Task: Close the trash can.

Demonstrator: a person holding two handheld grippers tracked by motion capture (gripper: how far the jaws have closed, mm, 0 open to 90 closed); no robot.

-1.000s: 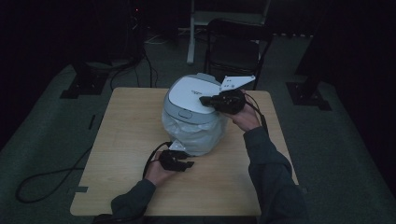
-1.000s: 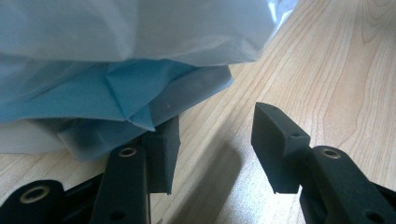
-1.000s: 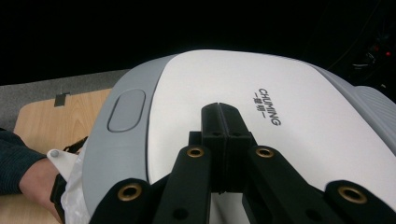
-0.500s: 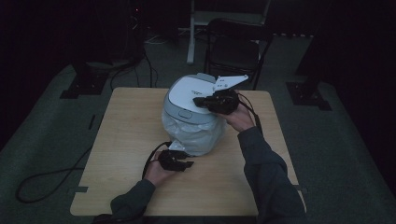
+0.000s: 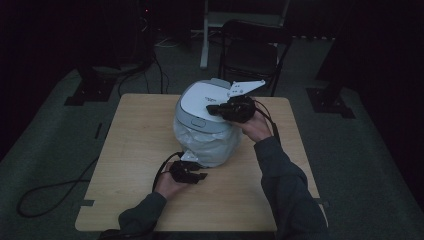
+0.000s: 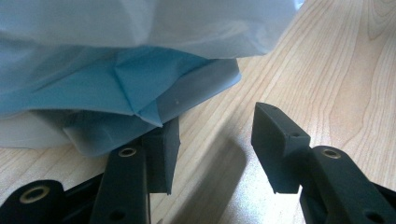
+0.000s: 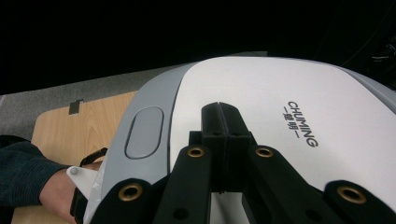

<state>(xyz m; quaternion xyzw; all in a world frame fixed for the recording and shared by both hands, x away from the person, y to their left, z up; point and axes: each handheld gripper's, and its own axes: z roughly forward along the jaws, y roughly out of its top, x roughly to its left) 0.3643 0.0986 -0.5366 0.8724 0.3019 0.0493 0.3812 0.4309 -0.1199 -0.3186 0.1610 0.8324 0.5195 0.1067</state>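
Observation:
A round appliance with a white lid (image 5: 200, 100) stands mid-table, its body wrapped in a pale plastic bag (image 5: 207, 145). My right gripper (image 5: 211, 108) is shut with nothing between the jaws, and its tips lie on or just over the lid (image 7: 261, 93), beside the printed brand name. My left gripper (image 5: 200, 176) rests low on the table at the near foot of the bag. It is open (image 6: 217, 140), and a blue-white fold of the bag (image 6: 116, 84) hangs over its left jaw with bare wood between the pads.
The wooden table (image 5: 135, 150) has free room left and right of the appliance. A grey oval button (image 7: 144, 131) sits on the lid's front rim. A dark chair (image 5: 250, 50) stands behind the table, and a cable (image 5: 45, 192) lies on the floor at left.
My right gripper has edged a little to the left across the lid. The left gripper has stayed where it was.

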